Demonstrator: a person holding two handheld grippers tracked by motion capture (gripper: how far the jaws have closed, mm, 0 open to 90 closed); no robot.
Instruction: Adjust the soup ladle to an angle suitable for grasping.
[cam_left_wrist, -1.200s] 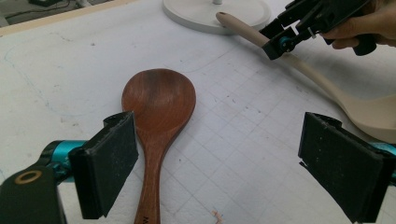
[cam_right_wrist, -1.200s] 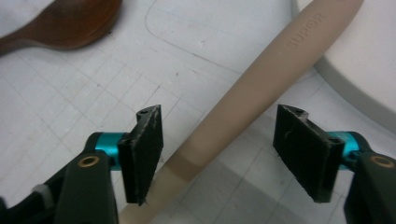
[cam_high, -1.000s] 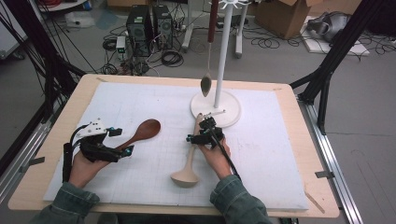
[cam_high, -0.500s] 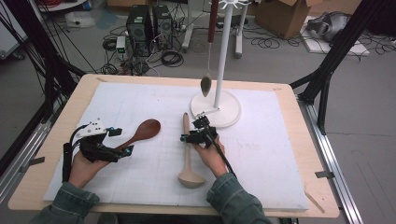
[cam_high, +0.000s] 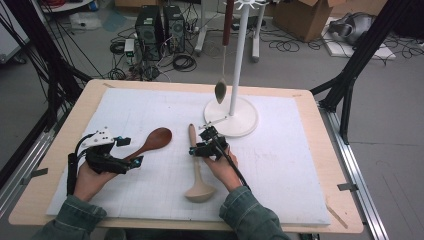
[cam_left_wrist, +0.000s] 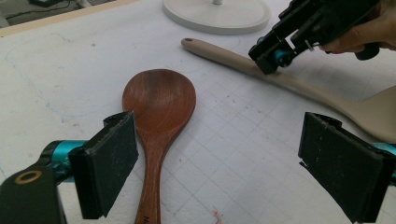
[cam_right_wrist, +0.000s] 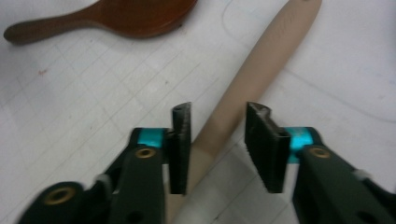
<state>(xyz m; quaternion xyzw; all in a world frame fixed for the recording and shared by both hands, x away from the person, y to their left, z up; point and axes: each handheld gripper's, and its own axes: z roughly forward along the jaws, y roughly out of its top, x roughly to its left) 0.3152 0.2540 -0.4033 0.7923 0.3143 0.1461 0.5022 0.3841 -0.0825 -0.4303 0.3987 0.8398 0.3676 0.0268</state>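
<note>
The beige spoon (cam_high: 196, 165) lies on the tabletop, handle toward 12 o'clock, its shaft between the right gripper (cam_right_wrist: 217, 135) jaws, which have just been closing (pads not yet pressing). The left gripper (cam_left_wrist: 224, 154) gapes, straddling the brown spoon (cam_left_wrist: 156, 121).

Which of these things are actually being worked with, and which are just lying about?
In use:
- pale beige spoon with a long handle, its handle between the right gripper jaws, which have just been closing
- dark brown wooden spoon, lying by the open left gripper
- white hanging stand with a round base, one small spoon hung on it

Lying about:
- black computer towers
- floor cables
- cardboard box
</note>
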